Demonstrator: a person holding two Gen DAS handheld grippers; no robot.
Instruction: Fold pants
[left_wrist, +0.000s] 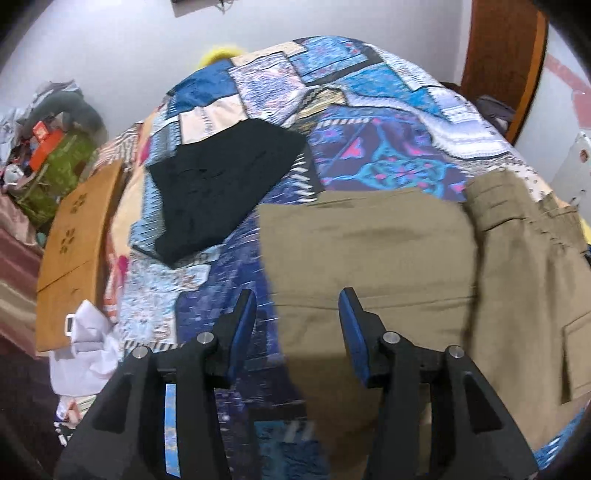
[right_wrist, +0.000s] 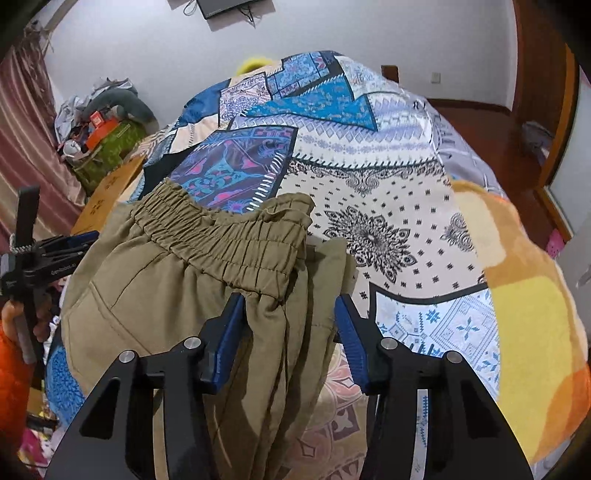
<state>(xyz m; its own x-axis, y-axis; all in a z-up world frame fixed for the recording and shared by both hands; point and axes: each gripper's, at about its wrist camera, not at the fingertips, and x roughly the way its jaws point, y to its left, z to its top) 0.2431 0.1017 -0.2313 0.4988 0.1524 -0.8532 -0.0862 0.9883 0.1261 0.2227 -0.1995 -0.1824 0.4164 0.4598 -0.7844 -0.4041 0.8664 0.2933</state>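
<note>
Khaki pants (left_wrist: 399, 266) lie on a patchwork bedspread (left_wrist: 369, 110), folded over, with the elastic waistband (right_wrist: 229, 236) toward the far side in the right wrist view. My left gripper (left_wrist: 297, 306) is open and hovers above the pants' left edge, holding nothing. My right gripper (right_wrist: 290, 314) is open with its jaws either side of the bunched khaki fabric (right_wrist: 280, 332) just below the waistband; the blue pads are not closed on it. The left gripper also shows in the right wrist view (right_wrist: 55, 243), at the far left.
A folded black garment (left_wrist: 221, 192) lies on the bed to the left of the pants. A wooden board (left_wrist: 77, 251) and white clothes (left_wrist: 85, 343) sit off the bed's left side. A yellow-orange blanket (right_wrist: 532, 302) lies to the right. Clutter (left_wrist: 48, 147) is piled by the wall.
</note>
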